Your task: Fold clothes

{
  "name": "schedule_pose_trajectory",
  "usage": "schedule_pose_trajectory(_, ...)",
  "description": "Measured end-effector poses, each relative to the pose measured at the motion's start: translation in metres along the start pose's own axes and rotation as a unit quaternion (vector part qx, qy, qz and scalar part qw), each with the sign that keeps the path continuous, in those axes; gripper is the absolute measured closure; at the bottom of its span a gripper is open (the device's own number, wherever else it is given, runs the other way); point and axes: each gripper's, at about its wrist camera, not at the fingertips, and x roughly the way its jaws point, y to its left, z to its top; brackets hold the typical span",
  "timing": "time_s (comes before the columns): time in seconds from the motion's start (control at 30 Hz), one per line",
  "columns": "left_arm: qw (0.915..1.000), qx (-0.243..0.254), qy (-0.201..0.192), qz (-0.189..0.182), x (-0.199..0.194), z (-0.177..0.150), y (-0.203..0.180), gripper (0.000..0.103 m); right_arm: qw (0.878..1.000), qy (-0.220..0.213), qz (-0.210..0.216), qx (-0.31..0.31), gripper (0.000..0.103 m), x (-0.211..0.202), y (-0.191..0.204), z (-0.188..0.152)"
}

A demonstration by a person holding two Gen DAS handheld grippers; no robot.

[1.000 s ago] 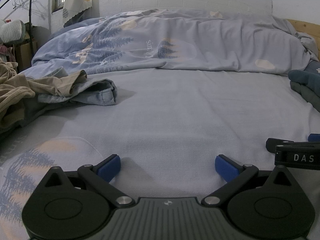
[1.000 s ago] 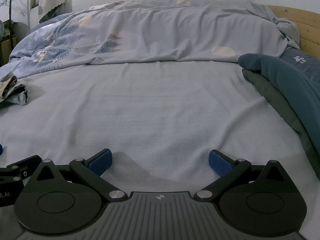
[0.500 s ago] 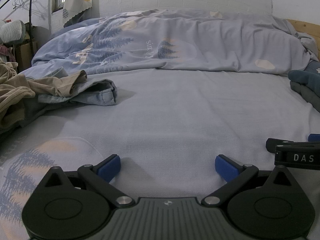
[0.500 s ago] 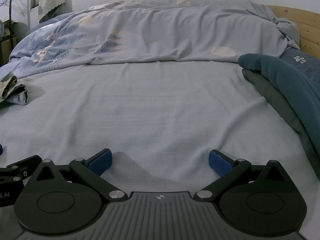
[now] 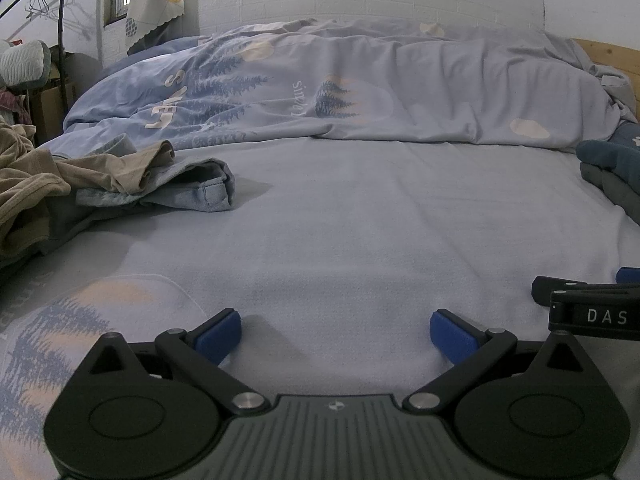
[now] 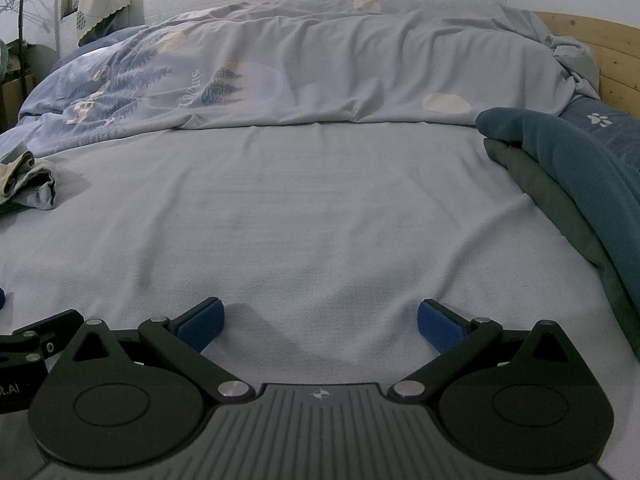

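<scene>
Resting wide open and empty on the pale blue bed sheet, the left gripper and right gripper next need the crumpled tan and denim clothes at the bed's left edge.

Matt, finely woven cotton-like bed sheet fills mid-frame; upper right, a pale wooden headboard; lower frame, matt black plastic gripper with rubbery blue pads.

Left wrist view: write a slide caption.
Open left tool rests on the bedsheet; unfolded clothes lie heaped at left.
</scene>
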Motion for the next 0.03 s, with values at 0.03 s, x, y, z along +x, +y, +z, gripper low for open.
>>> schedule_pose_trajectory(0.03,1.0000,0.000,0.000,0.000,0.0000,0.0000,0.0001,0.000,1.000,0.000,0.000,0.000,0.000,-0.0001,0.0003,0.0000)
